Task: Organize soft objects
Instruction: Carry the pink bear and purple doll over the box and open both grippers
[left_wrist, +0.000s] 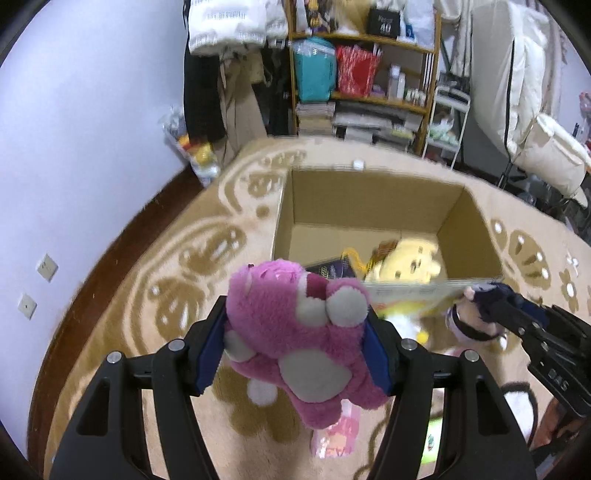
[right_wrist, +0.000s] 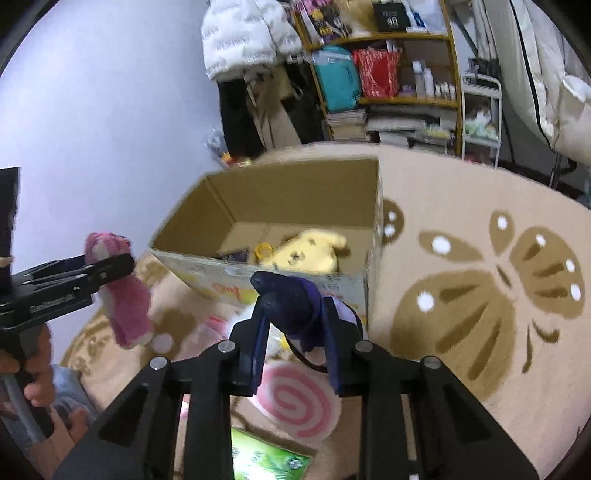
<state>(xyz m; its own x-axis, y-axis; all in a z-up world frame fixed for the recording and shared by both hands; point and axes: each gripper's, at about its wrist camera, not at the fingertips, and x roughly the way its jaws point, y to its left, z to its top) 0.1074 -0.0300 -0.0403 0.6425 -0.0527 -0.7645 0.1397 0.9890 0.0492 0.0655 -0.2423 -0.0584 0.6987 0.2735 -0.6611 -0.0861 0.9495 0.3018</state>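
Two soft toys are being held up in front of the cardboard box (left_wrist: 373, 206), on its near side. The left gripper (left_wrist: 295, 332) is clamping a pink bear (left_wrist: 295, 332) between its blue pads. The right gripper (right_wrist: 295, 325) is pinching a dark purple doll (right_wrist: 291, 306) by its hat, just before the box's near wall. A yellow plush (right_wrist: 306, 251) is lying inside the box. A pink spiral cushion (right_wrist: 295, 402) is lying on the patterned rug (right_wrist: 461, 295) nearer than the box.
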